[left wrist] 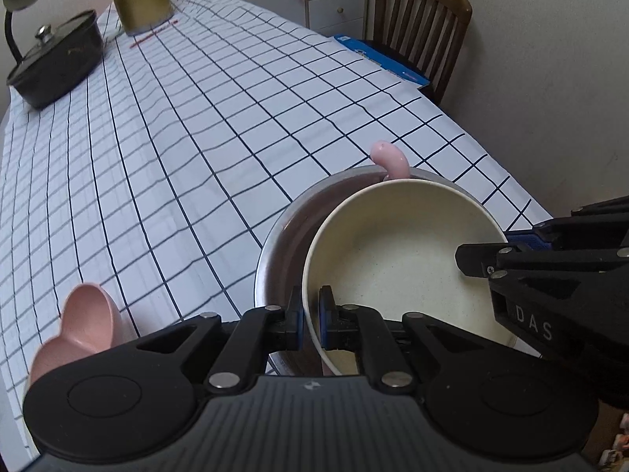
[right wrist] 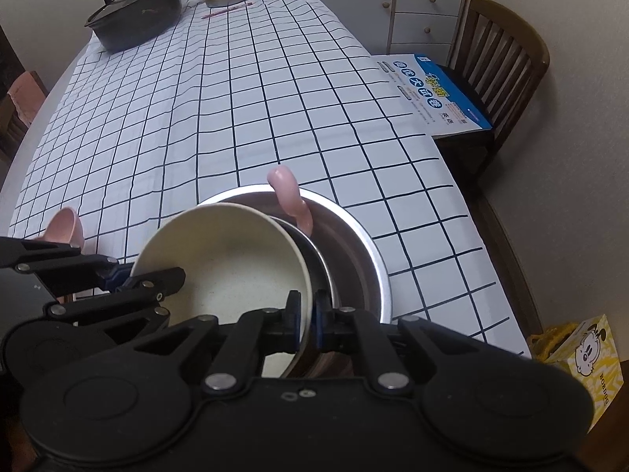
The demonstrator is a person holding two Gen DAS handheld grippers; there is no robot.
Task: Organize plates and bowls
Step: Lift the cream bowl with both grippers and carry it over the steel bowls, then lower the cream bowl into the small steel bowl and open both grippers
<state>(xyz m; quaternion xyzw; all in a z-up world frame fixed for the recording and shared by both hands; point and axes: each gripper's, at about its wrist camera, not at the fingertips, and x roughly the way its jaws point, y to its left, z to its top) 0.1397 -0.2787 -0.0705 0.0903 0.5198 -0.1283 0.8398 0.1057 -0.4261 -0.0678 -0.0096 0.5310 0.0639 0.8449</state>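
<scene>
Above the steel bowl (right wrist: 354,244), both jaws pinch the cream bowl (right wrist: 220,259) rim

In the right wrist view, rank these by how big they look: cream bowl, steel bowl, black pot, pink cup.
1. Steel bowl, partly hidden by the cream bowl.
2. Cream bowl, close behind.
3. Black pot, though it sits far off, so it may really be larger.
4. Pink cup, partly hidden.
</scene>
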